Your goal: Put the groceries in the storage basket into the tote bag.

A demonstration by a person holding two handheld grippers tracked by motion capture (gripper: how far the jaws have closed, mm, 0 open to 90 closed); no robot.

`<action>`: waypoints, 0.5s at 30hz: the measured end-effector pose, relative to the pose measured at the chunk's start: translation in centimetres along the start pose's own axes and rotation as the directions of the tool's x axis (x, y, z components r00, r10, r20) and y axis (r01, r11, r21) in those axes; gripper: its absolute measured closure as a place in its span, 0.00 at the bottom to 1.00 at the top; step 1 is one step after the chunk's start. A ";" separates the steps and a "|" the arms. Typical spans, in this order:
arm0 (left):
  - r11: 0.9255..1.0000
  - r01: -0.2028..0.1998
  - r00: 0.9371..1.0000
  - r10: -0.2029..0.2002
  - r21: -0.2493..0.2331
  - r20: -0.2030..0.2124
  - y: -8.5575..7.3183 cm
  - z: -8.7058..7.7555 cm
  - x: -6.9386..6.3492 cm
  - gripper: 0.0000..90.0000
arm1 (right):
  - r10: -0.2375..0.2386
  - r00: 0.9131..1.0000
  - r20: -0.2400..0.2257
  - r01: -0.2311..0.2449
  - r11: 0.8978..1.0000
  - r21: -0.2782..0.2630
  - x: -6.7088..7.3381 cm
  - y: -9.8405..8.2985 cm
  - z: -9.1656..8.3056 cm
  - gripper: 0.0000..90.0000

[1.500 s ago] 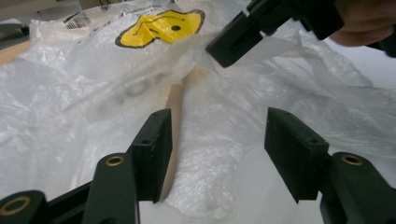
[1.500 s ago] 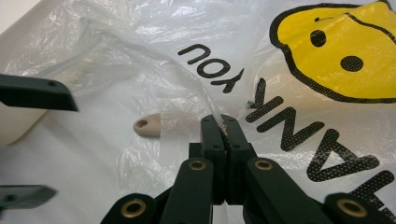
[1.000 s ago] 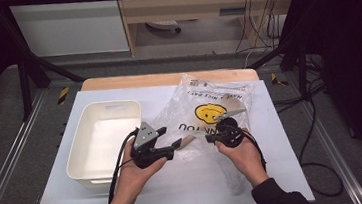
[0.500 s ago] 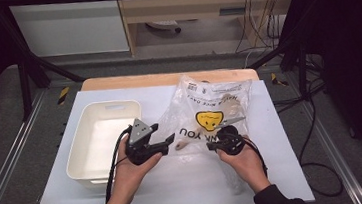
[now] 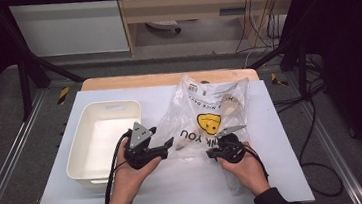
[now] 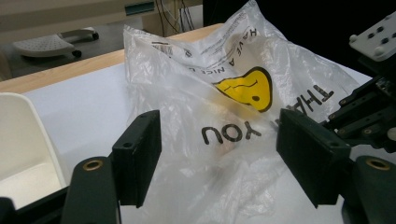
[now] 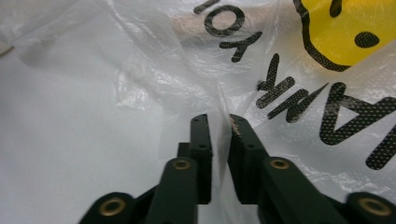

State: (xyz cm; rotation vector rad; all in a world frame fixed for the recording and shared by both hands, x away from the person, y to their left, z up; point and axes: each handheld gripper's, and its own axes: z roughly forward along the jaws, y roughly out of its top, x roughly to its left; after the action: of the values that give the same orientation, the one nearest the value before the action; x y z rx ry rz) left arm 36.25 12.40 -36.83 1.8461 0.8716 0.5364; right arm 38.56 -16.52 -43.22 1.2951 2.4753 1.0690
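Beyond my tongs, past the desk (image 5: 118, 95), grey floor (image 5: 165, 61) runs to a white cabinet (image 5: 69, 27) and a wooden shelf (image 5: 184, 3); cables (image 5: 262, 29) hang right.

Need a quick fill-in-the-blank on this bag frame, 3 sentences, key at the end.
1. The face printed on the plastic bag is coloured ____.
2. The white bin lies on the same side of the bag as the person's ____ gripper.
3. A thin fold of the bag runs up between the jaws of the ____ gripper, which stand only a narrow gap apart.

Missing words: yellow; left; right
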 end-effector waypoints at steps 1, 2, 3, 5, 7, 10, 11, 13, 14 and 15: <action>1.000 0.004 1.000 -0.004 -0.003 -0.001 0.0 -0.1 0.0 0.35 | -0.004 1.000 -0.004 0.004 1.000 -0.014 0.1 0.0 -0.2 0.83; 1.000 0.009 1.000 -0.009 -0.005 -0.005 0.0 -0.1 0.1 0.35 | -0.010 1.000 -0.009 0.010 1.000 -0.028 0.2 0.0 -0.4 0.79; 1.000 0.011 1.000 -0.012 -0.007 -0.006 0.0 -0.1 0.1 0.35 | -0.011 1.000 -0.011 0.011 0.999 -0.042 0.3 0.1 -0.5 0.73; 1.000 0.004 1.000 -0.004 -0.003 -0.005 -0.1 -0.1 0.1 0.35 | -0.029 1.000 -0.003 0.029 0.998 -0.064 0.6 0.1 -0.9 0.63; 1.000 0.004 1.000 -0.004 0.001 -0.002 -0.2 -0.1 0.1 0.35 | -0.029 1.000 0.007 0.029 0.996 -0.083 0.7 0.2 -1.2 0.53; 1.000 0.004 1.000 -0.004 0.010 0.003 -0.4 0.1 -0.1 0.35 | -0.032 0.999 0.041 0.037 0.992 -0.123 0.8 0.5 -2.1 0.42; 1.000 0.003 1.000 -0.003 0.011 0.003 -0.5 0.1 -0.1 0.35 | -0.029 0.998 0.049 0.036 0.989 -0.143 0.7 0.6 -2.5 0.39; 1.000 0.006 1.000 -0.006 0.012 -0.001 -0.5 0.1 0.0 0.35 | -0.015 0.998 0.064 0.026 0.985 -0.173 0.6 0.6 -3.2 0.33; 1.000 0.005 1.000 -0.005 0.012 -0.002 -0.5 0.1 0.0 0.35 | -0.002 0.997 0.077 0.017 0.981 -0.193 0.5 0.7 -3.8 0.30; 1.000 0.003 1.000 -0.003 0.013 -0.003 -0.5 0.0 0.0 0.35 | 0.007 0.996 0.088 0.012 0.978 -0.207 0.3 0.6 -4.3 0.27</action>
State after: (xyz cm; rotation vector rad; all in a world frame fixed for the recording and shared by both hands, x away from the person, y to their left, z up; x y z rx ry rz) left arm 36.13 12.51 -37.31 1.8560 0.8815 0.5324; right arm 36.95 -18.32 -39.58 1.2476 2.2325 1.2056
